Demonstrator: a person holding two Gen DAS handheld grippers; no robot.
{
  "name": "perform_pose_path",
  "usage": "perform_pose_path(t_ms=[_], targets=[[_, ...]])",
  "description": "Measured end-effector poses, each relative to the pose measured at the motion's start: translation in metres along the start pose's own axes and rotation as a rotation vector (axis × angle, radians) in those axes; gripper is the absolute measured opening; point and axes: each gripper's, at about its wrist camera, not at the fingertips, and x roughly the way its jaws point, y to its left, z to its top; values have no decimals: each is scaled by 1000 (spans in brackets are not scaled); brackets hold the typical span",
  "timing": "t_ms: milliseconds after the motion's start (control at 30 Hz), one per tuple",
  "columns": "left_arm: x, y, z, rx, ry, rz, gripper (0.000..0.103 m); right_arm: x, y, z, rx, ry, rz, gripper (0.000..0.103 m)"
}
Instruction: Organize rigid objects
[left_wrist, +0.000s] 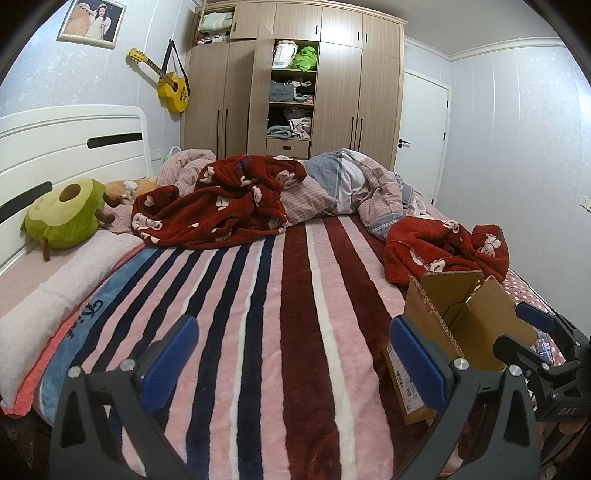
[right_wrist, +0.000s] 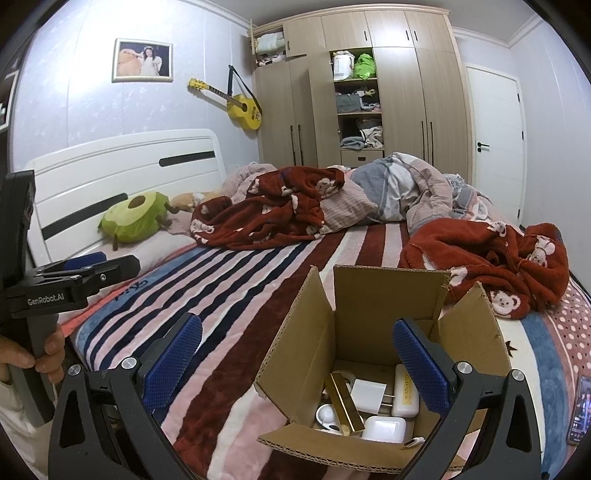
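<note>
Striped bed (left_wrist: 280, 332), blankets (left_wrist: 221, 206) behind cardboard box (right_wrist: 373, 314)

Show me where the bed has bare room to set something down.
Free: the striped blanket between the cardboard box and the avocado plush, below the red fleece pile. Crowded: the box interior holding small items, and the red garment behind it.

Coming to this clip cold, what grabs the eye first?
An open cardboard box on the striped blanket, holding white gadgets and a gold bar, sits under the open right gripper. Behind lie crumpled red fleece and an avocado plush.
</note>
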Motion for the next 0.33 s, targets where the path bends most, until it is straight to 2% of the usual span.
perform_pose_path(t_ms=[333], targets=[[0,0,0,-1,-1,6,102,1,-1,0,0,1,-1,103]])
